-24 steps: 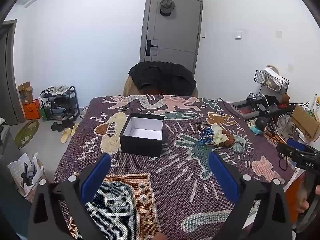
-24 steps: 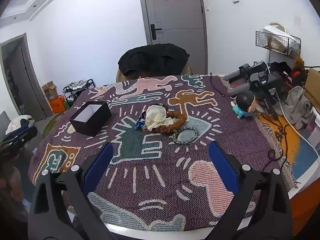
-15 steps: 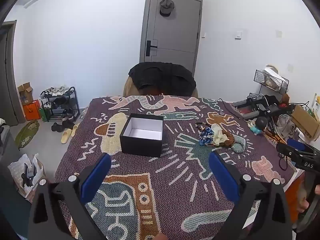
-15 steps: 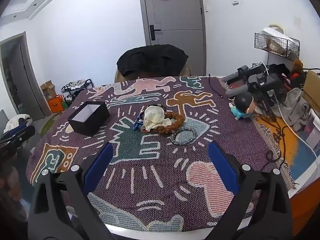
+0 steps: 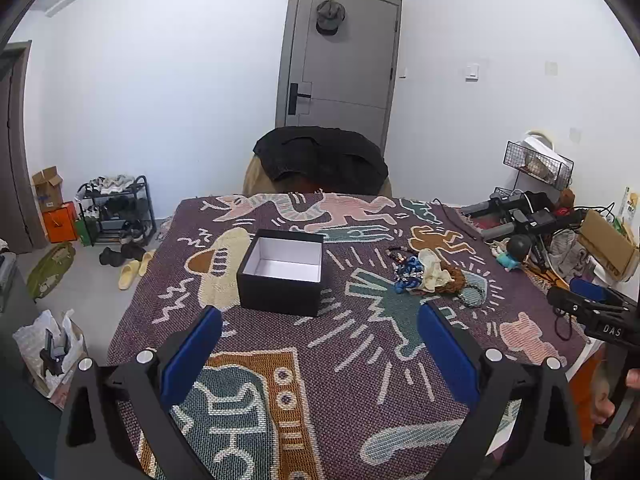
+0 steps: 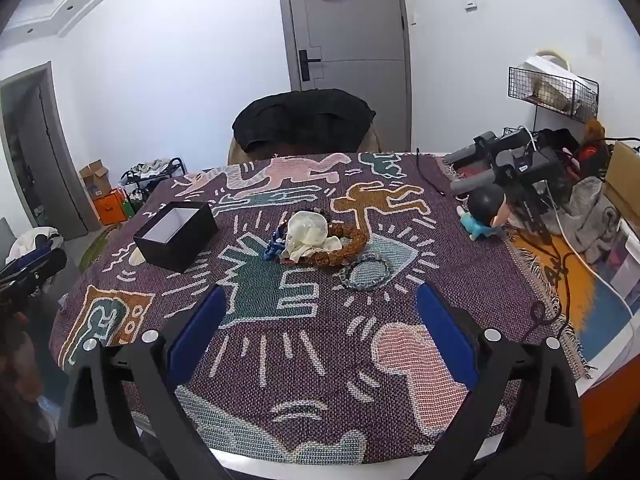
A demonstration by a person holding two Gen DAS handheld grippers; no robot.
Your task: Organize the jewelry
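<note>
Starting out: box [image 5: 281,276] empty, jewelry [image 6: 326,246] piled beside it, both grippers [image 5: 318,344] [image 6: 318,334] wide open, holding nothing.

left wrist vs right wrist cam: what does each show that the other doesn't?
Left wrist only: the white floor of the open black box, empty; slippers on the floor; the right tongs at the right edge.

Right wrist only: the grey bead bracelet as a full ring, lying apart from the brown bead strand; the left tongs at the left edge.

Both: patterned blanket, jewelry pile, box, figurine, draped chair, door. Each view's own tongs stand open, holding nothing.
</note>
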